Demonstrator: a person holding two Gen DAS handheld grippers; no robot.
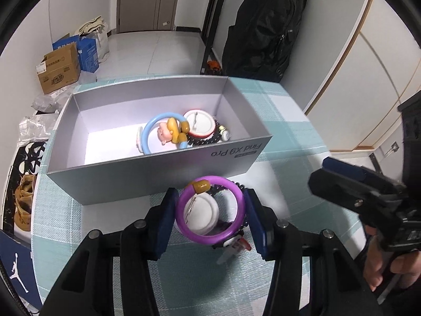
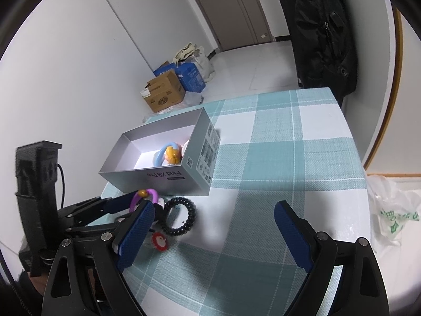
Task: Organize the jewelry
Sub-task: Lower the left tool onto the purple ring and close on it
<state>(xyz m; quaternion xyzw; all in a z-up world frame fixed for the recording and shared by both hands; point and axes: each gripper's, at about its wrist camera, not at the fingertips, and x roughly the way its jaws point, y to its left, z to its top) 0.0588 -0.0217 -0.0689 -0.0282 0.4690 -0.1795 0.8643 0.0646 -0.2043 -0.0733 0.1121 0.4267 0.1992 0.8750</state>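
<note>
A grey open box (image 1: 147,173) (image 2: 168,177) stands on the checked tablecloth. Inside lie a blue bangle (image 1: 151,129) (image 2: 161,151), a small doll figure (image 1: 168,131), a white round badge (image 1: 198,123) and dark beads (image 1: 202,139). In front of the box a purple bangle (image 1: 210,209) (image 2: 147,193) with an amber bead lies over a white badge (image 1: 202,214), between the pads of my left gripper (image 1: 210,218); the pads stand at its sides, contact unclear. A black bead bracelet (image 2: 181,217) and a red-white pin (image 2: 160,241) lie beside it. My right gripper (image 2: 213,230) is open and empty.
The right gripper shows at the right edge of the left wrist view (image 1: 363,197). Cardboard boxes (image 1: 59,68) (image 2: 164,93) sit on the floor beyond the table. A black bag (image 1: 265,26) hangs at the back. A plastic bag (image 2: 394,210) lies off the table's right edge.
</note>
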